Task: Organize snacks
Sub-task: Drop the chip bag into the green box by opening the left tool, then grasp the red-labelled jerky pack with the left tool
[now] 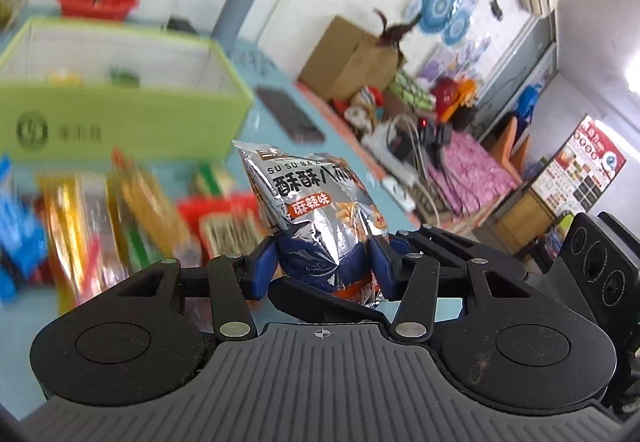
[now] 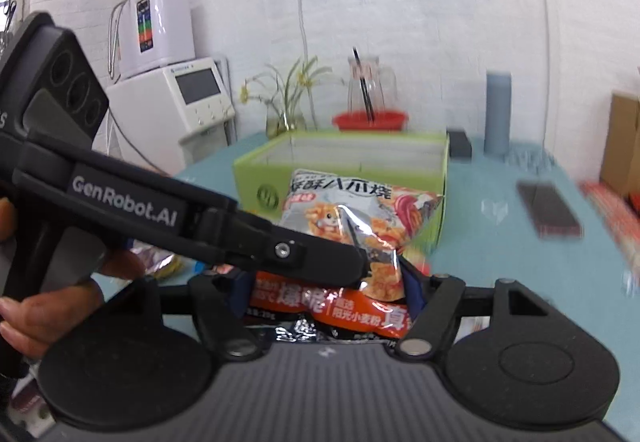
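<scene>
Both the left gripper (image 1: pixel 326 262) and right gripper (image 2: pixel 326 296) are clamped on one snack bag (image 1: pixel 312 210). If pulled apart, the foil could be torn or dropped short of the green box (image 2: pixel 344 162).

Silver-and-orange snack bag (image 2: pixel 352 226) pinched at its lower edge between the blue pads (image 2: pixel 412 288) of the right gripper (image 2: pixel 326 292) — also clamped from the left by the left gripper (image 2: pixel 360 262), held in a hand (image 2: pixel 48 290). Behind — an open green box (image 2: pixel 344 178) on the light-blue table (image 2: pixel 500 254), near a red basin (image 2: pixel 370 121).
</scene>
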A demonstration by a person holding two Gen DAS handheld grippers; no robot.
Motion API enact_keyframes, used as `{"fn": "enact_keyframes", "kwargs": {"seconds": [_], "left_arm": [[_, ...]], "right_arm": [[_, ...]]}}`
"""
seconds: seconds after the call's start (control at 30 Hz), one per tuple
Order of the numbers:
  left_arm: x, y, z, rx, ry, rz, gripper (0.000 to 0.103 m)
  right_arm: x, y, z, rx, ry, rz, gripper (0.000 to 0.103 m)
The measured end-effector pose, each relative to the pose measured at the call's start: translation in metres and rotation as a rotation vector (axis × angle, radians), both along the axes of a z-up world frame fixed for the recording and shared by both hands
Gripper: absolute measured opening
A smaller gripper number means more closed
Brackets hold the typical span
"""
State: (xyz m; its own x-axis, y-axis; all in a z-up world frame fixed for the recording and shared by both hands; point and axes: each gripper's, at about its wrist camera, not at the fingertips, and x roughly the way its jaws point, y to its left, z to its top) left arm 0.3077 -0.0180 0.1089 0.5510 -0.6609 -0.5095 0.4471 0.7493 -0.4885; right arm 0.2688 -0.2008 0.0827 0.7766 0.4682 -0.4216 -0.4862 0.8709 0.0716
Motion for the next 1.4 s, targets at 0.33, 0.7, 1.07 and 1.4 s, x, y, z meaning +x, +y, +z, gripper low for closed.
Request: {"fn": "enact_keyframes", "kwargs": {"seconds": [0.33, 0.7, 1.07, 1.4], "left_arm": [[0.153, 0.011, 0.03, 0.14, -0.102, 0.105, 0.031], [0.225, 0.03, -0.018, 0.204, -0.033, 0.18, 0.043], [0.09, 0.045, 0.047, 0.096, -0.222, 0.206, 0.065], [-0.043, 0.072, -0.033, 0.119, -0.051, 0.323, 0.066]], "right_arm": [[0.176, 0.055, 0.027, -0.146, -0.009, 0.066, 0.071], [0.237, 0.058, -0.012, -0.148, 0.083, 0.058, 0.087], [0.097, 0.02, 0.049, -0.052, -0.096, 0.061, 0.093], [-0.008, 0.041, -0.042, -0.038, 0.113, 0.195, 0.093]]}}
